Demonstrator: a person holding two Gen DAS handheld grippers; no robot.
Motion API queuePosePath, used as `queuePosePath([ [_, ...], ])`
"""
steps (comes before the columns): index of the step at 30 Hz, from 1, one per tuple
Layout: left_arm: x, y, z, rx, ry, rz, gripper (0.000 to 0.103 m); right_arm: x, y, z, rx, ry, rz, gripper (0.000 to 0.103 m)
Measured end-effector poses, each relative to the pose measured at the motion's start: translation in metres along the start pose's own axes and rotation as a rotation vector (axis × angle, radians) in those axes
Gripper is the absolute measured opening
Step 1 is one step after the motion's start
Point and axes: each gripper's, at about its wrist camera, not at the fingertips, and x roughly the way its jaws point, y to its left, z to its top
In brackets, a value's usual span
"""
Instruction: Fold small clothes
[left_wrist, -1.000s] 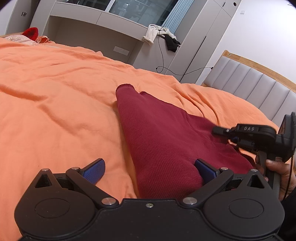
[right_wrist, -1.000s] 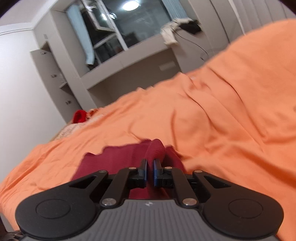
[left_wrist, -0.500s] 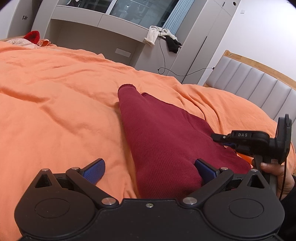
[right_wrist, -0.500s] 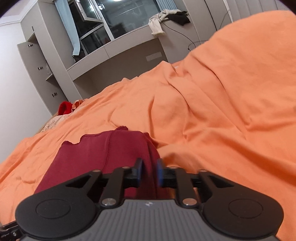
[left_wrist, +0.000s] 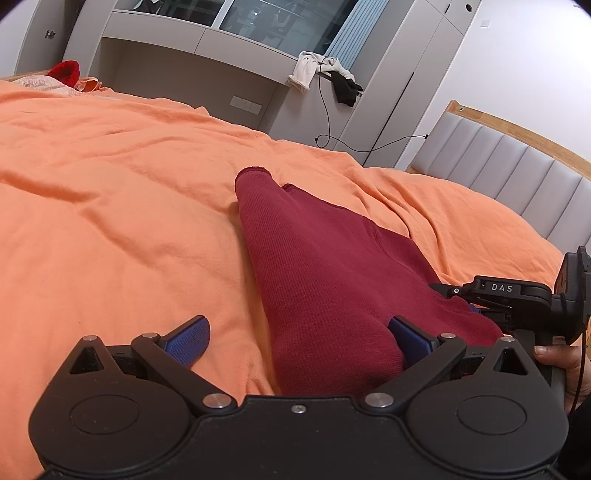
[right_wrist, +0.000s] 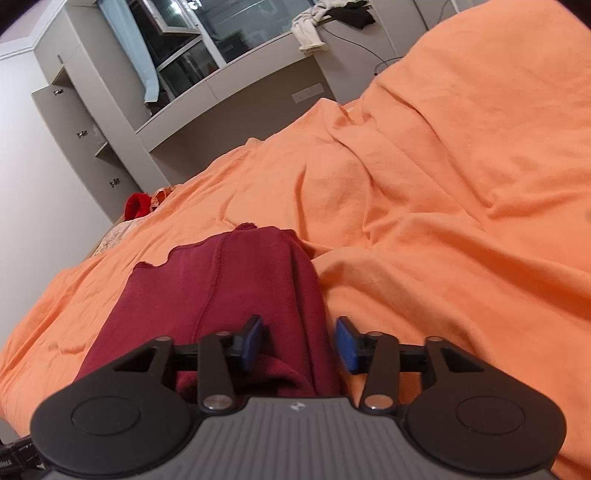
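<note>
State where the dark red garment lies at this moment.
The dark red garment lies folded on the orange bedspread, centre-right in the left wrist view, its near end between the opening right gripper jaws.

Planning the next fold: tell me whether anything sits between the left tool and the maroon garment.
Nothing visible does. The left tool stands open right at the maroon garment, whose near end lies between its blue pads on the orange bedspread. The right tool is opening, with a fold of the cloth between its pads.
</note>
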Motion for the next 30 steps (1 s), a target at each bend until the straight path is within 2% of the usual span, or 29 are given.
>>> queuePosePath([
  [3, 0.0, 0.0, 0.0, 0.0, 0.001, -0.001, 0.103, 0.001, -0.008, 0.0, 0.052, 0.006, 0.02, 0.072],
  [4, 0.0, 0.0, 0.0, 0.0, 0.001, 0.0, 0.103, 0.001, -0.011, 0.0, 0.079, 0.012, 0.039, 0.075],
  [6, 0.0, 0.0, 0.0, 0.0, 0.0, 0.0, 0.102, 0.003, -0.02, -0.001, 0.164, 0.031, 0.106, 0.089],
  [8, 0.0, 0.0, 0.0, 0.0, 0.0, 0.0, 0.102, 0.007, -0.027, -0.003, 0.247, 0.046, 0.163, 0.089],
  [10, 0.0, 0.0, 0.0, 0.0, -0.001, 0.0, 0.102, 0.009, -0.03, -0.005, 0.273, 0.046, 0.17, 0.089],
  [16, 0.0, 0.0, 0.0, 0.0, 0.0, 0.0, 0.102, 0.014, -0.017, -0.01, 0.189, 0.043, 0.128, 0.09],
  [30, 0.001, -0.001, -0.001, 0.0, -0.002, 0.001, 0.102, 0.018, -0.009, -0.014, 0.123, 0.034, 0.094, 0.089],
])
